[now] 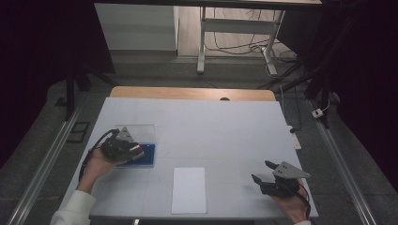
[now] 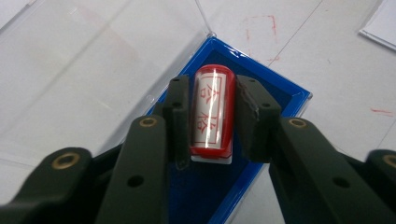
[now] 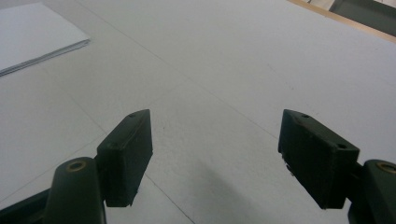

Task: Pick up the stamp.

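Left gripper (image 2: 211, 116) had its jaws closed in on the red stamp (image 2: 211, 114), one pad on each side of the barrel; in the left gripper view both pads looked to be in contact, right one a touch less certain. Stamp lay in the blue ink pad tray (image 2: 285, 100), white base end toward the camera, printed label face up. Tray sat at the near-left of the table (image 1: 211, 126), its clear lid (image 1: 141, 131) folded open on the far side.

Right gripper (image 1: 264, 172) hovered at the near-right, jaws wide apart, nothing between them, bare table under it. Paper sheet (image 1: 188, 190) lay flat near-centre between the two hands, well apart from the tray.

Risks from here, my read:
- Barrel is round and glossy, so it could roll or squirt out of the pads on lift.
- Grip sits toward the far end of the barrel, so the base end may droop.
- Tray is loose; ink tack could drag it up with the stamp. Right gripper isn't pinning it.
- Faint red marks already on the table near the tray; a tilted stamp would smear more.
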Demonstrator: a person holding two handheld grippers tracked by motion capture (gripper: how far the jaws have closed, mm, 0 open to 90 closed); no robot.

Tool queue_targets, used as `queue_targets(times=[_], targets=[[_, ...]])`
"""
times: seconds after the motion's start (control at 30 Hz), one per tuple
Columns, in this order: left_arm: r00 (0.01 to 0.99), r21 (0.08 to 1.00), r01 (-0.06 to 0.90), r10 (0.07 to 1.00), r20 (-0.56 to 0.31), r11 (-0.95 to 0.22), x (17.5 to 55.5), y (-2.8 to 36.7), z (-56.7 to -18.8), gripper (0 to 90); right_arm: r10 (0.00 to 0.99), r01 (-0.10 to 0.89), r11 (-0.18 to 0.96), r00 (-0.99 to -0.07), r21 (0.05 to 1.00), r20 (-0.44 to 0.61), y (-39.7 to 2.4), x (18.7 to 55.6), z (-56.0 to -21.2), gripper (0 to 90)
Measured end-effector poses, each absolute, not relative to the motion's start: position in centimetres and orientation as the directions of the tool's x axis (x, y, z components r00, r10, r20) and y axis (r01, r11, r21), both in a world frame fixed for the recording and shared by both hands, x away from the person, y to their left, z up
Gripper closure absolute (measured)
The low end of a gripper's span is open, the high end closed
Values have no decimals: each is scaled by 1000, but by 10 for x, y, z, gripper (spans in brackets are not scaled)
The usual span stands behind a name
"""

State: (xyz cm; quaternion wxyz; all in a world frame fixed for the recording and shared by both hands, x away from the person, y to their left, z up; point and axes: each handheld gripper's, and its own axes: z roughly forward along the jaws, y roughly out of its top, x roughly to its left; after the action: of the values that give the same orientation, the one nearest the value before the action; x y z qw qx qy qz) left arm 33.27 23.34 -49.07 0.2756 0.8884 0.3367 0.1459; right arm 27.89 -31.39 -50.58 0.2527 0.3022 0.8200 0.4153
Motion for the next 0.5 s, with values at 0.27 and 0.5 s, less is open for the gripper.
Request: queue_targets(times=[0.27,0.5], targets=[[731,595,517,679,67,-615,333,235,-490,703,713,282,469,-680,837,-170,-316,277,-504,262],[719,611,516,691,73,-601,331,238,-487,705,711,280,465,-683,840,-166,-316,277,-504,266]])
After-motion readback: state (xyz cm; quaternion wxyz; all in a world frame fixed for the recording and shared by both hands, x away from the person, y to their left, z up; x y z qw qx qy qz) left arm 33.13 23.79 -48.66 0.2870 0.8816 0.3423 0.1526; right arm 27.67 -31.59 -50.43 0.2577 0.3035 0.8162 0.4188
